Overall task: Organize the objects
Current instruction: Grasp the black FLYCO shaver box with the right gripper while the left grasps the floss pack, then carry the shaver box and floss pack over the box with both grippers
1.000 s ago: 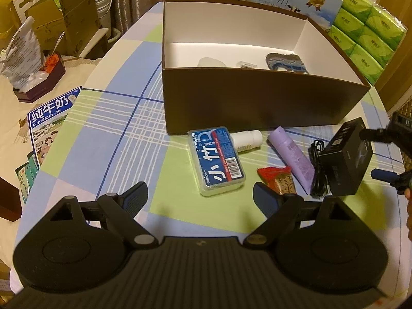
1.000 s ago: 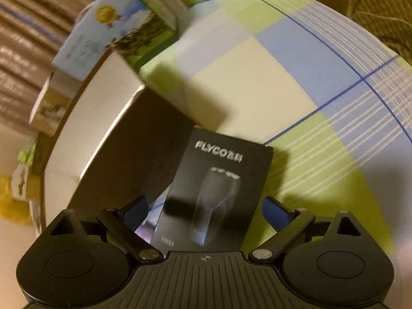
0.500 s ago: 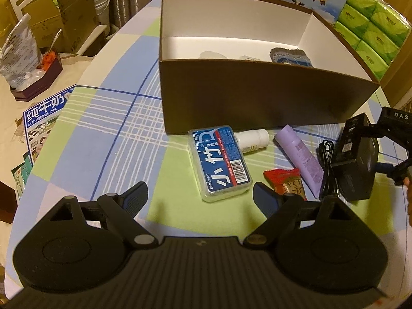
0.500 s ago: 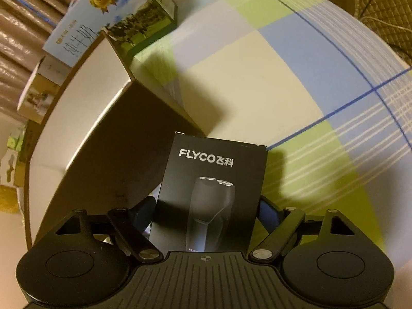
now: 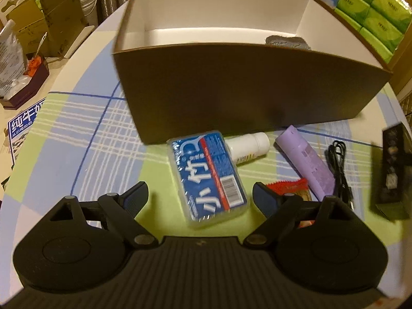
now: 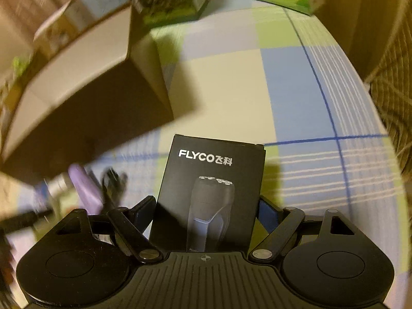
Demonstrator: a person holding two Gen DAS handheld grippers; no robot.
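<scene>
My right gripper [image 6: 207,209] is shut on a black FLYCO shaver box [image 6: 211,193] and holds it above the table; the box also shows at the right edge of the left wrist view [image 5: 394,172]. My left gripper [image 5: 200,198] is open, its fingers on either side of the near end of a blue floss-pick case [image 5: 208,172]. Beyond it lie a white bottle [image 5: 248,145], a purple tube [image 5: 306,164], a red snack packet [image 5: 291,188] and a black cable [image 5: 340,170]. The open brown box [image 5: 231,82] stands behind them.
A grey item [image 5: 285,41] lies inside the brown box. Green tissue packs [image 5: 373,13] and a milk carton [image 6: 159,2] stand behind it. The checked tablecloth [image 6: 296,97] spreads to the right. Clutter and cardboard boxes [image 5: 31,20] are off the table's left edge.
My right gripper closed on the shaver box and lifted it off the table. My left gripper moved forward and lower over the floss-pick case.
</scene>
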